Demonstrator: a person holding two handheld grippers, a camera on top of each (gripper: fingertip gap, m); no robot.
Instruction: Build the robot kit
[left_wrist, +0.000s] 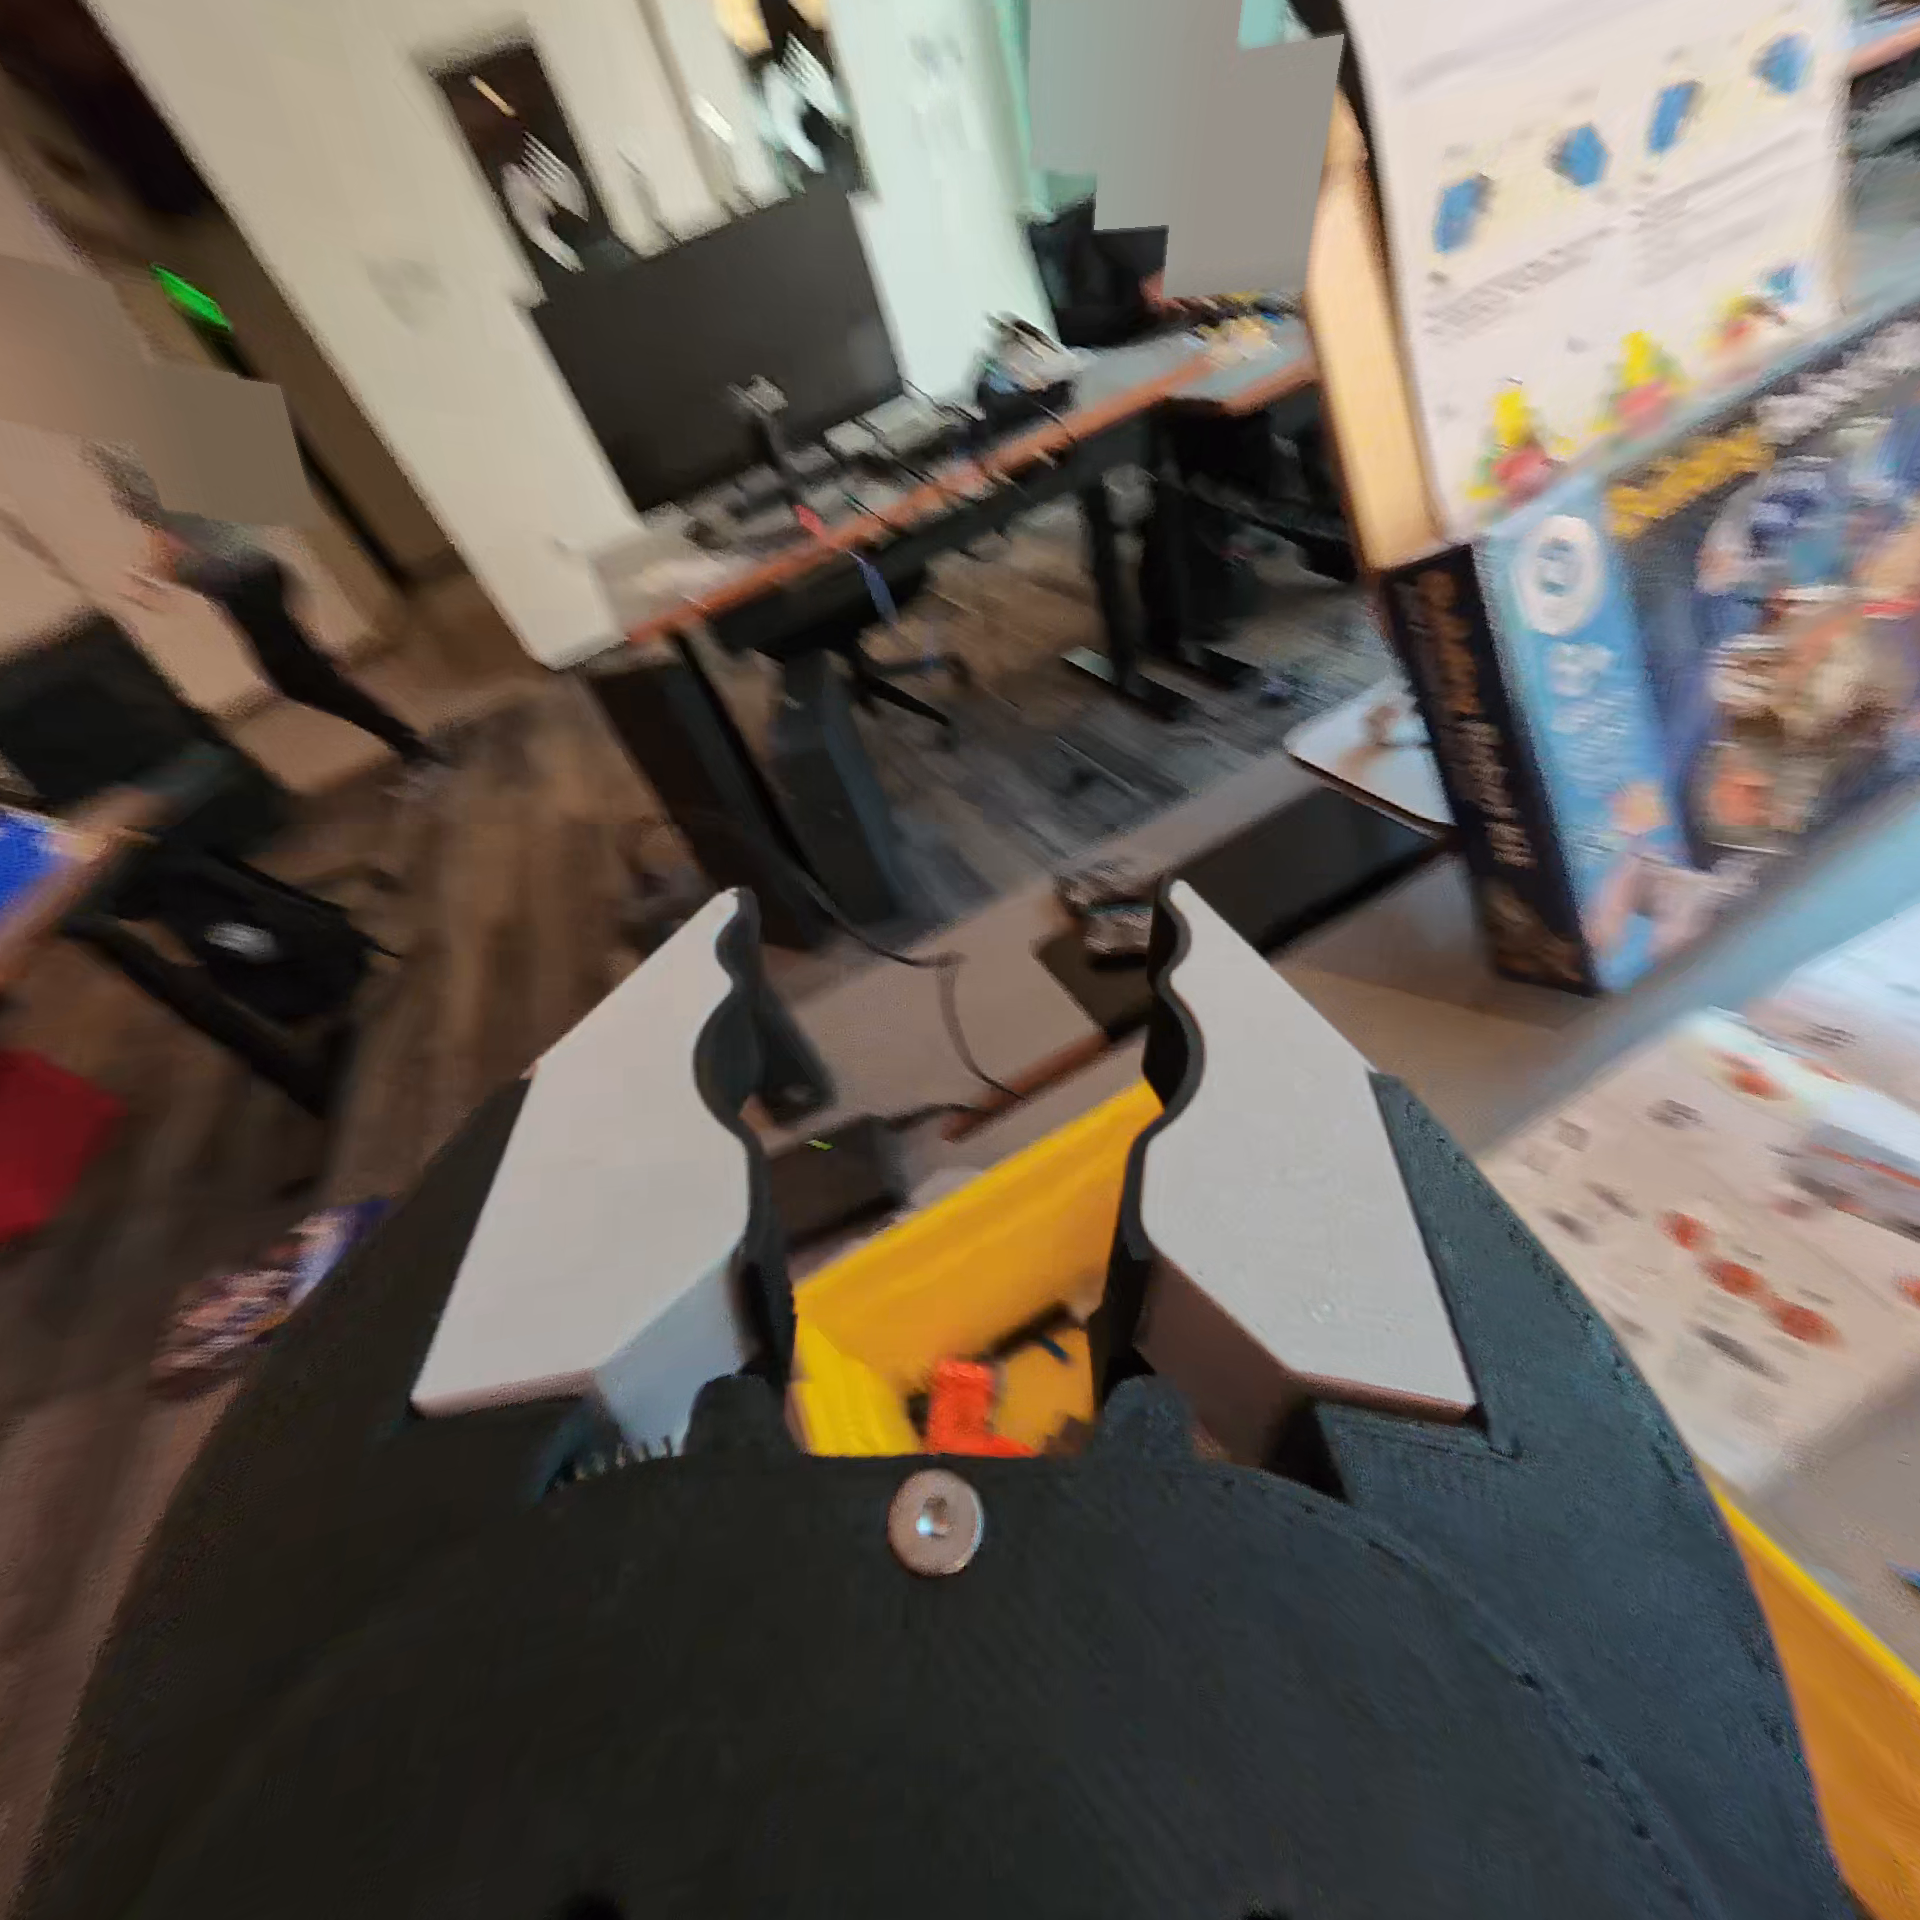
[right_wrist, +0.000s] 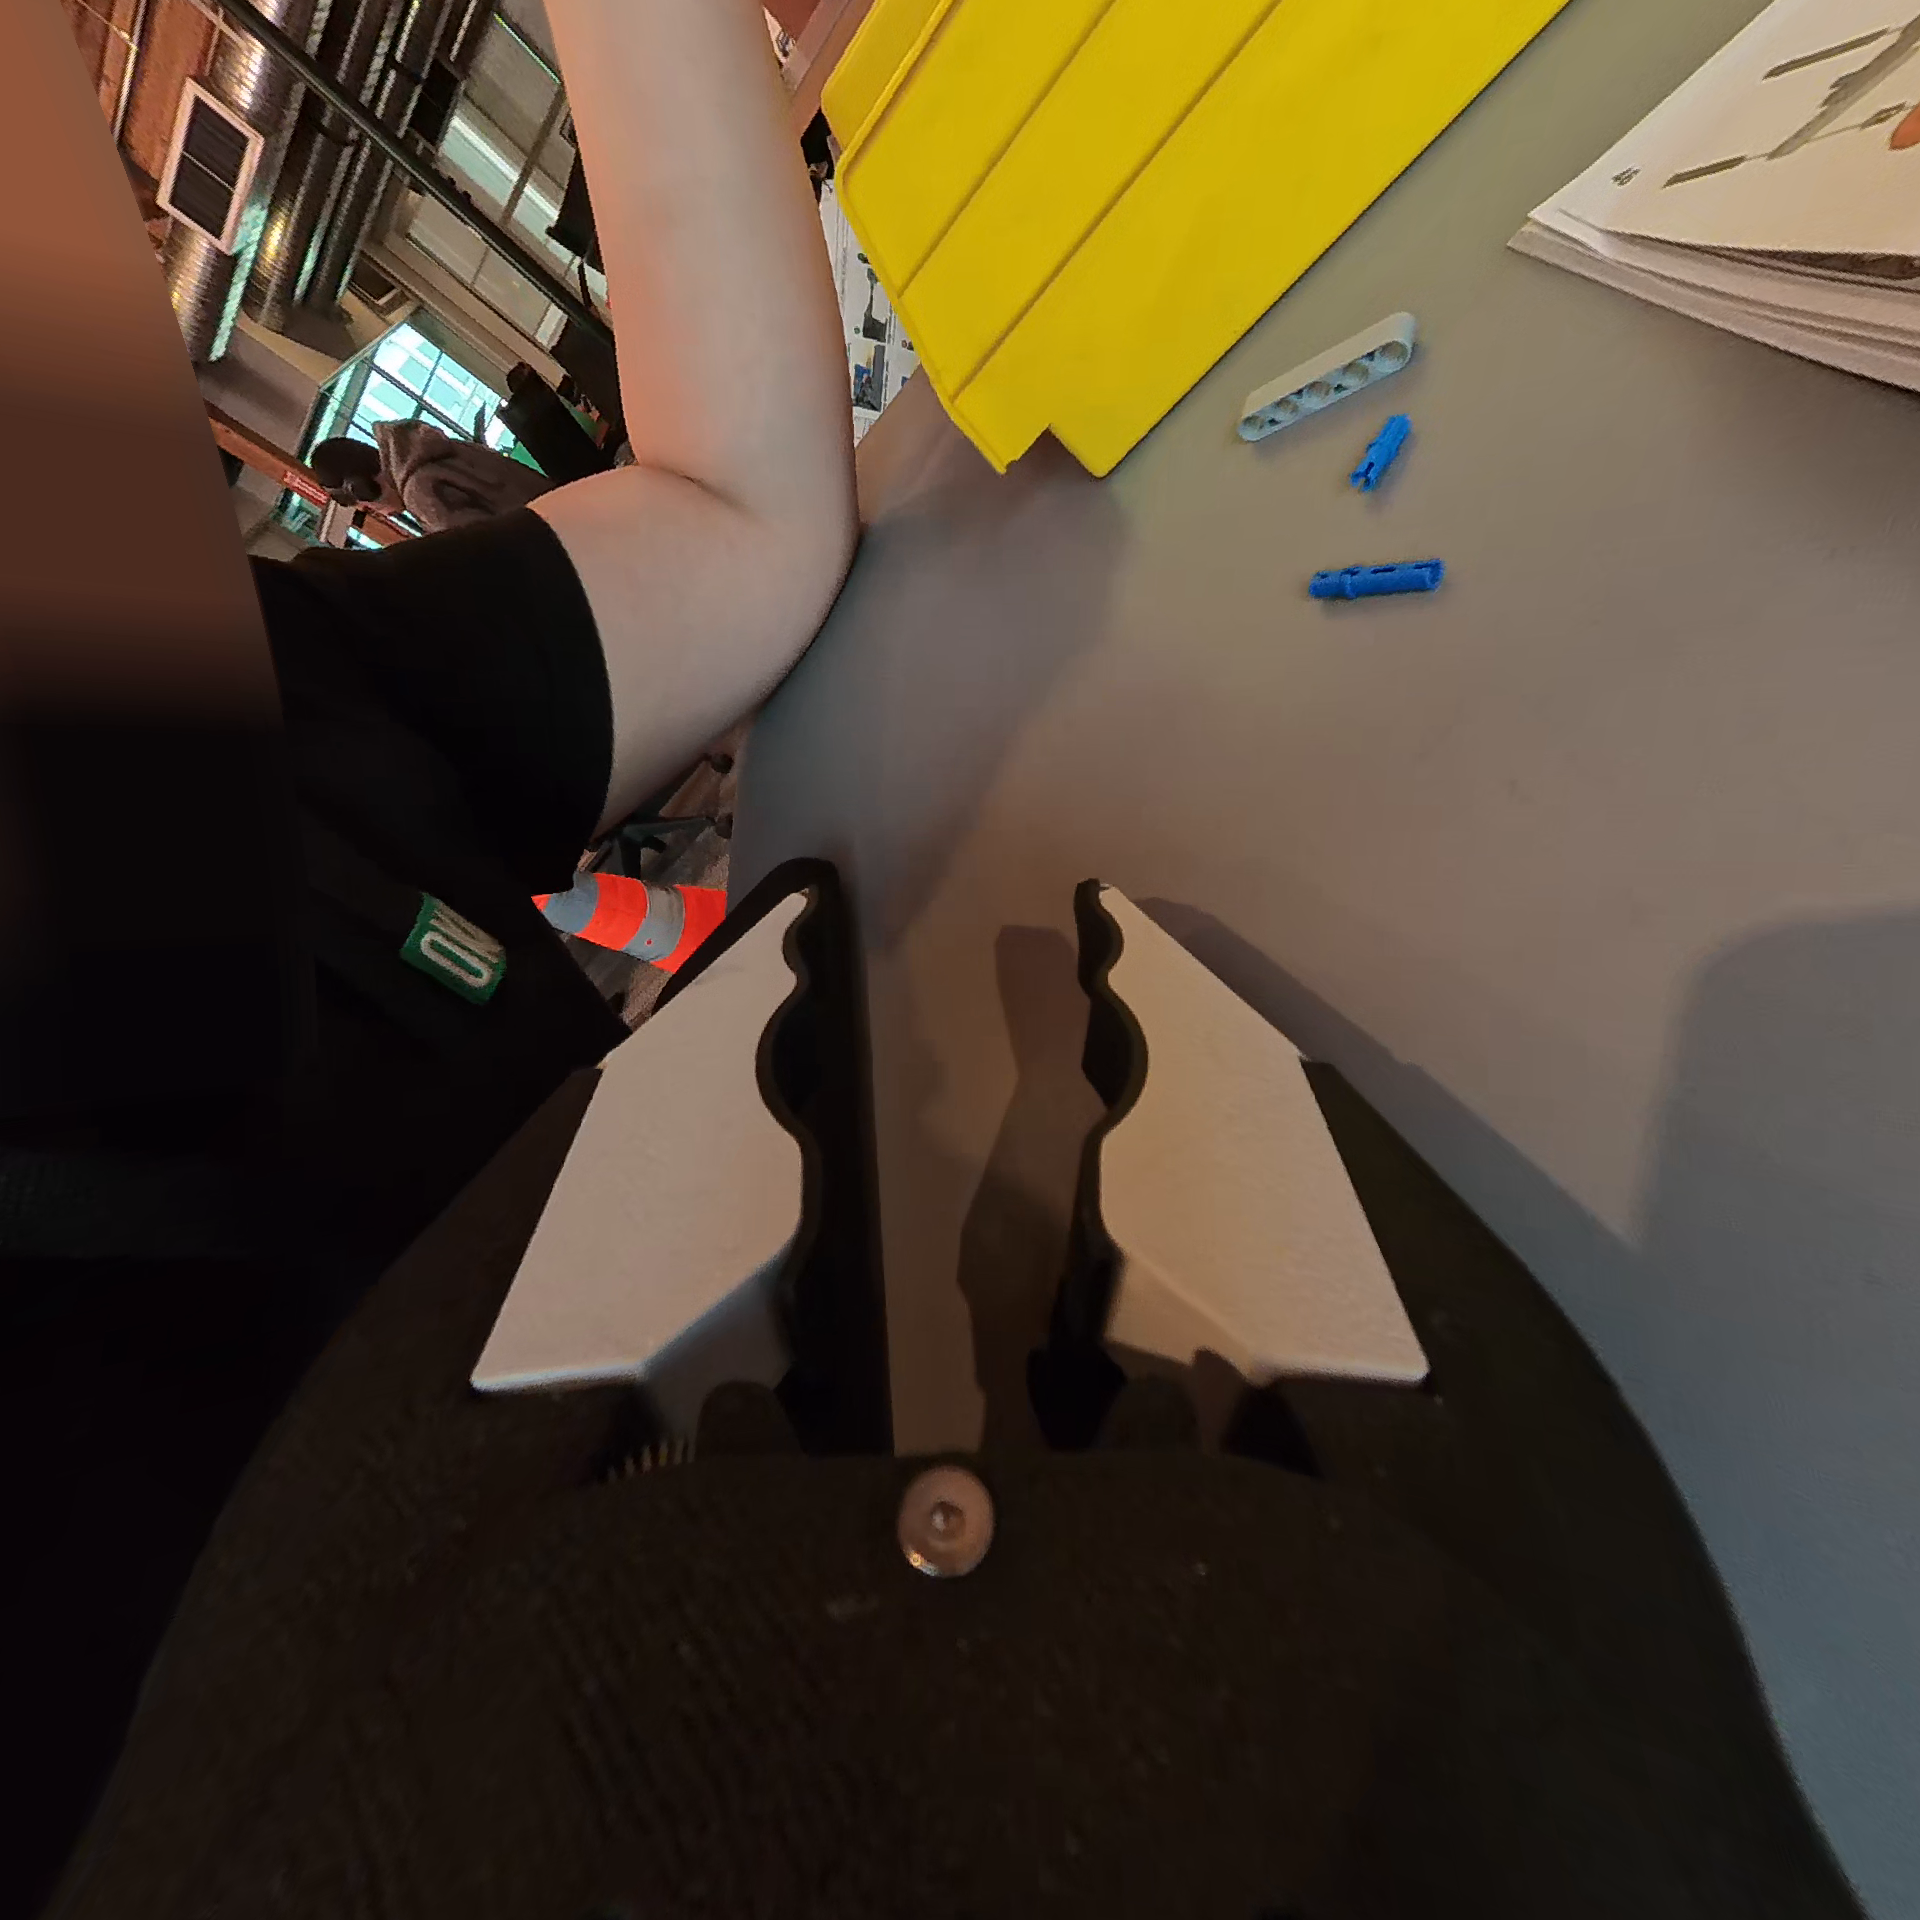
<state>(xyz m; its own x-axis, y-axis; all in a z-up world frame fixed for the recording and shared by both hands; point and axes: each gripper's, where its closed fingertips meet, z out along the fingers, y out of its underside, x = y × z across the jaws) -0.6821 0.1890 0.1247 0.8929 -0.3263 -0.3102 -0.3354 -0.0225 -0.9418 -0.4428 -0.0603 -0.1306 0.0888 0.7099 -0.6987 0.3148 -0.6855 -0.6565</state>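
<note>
Your left claw gapes empty over the yellow plastic bin | your right claw parted, empty, above the grey desk, blue plastic pins well ahead.

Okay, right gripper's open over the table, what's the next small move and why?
Probably ease the right gripper forward toward the nearer blue pin. Its jaws stand open and empty above the bare grey table, and that pin lies apart from the other blue pin and the grey beam.

White walls, wood floor, long desk, windows.
</note>
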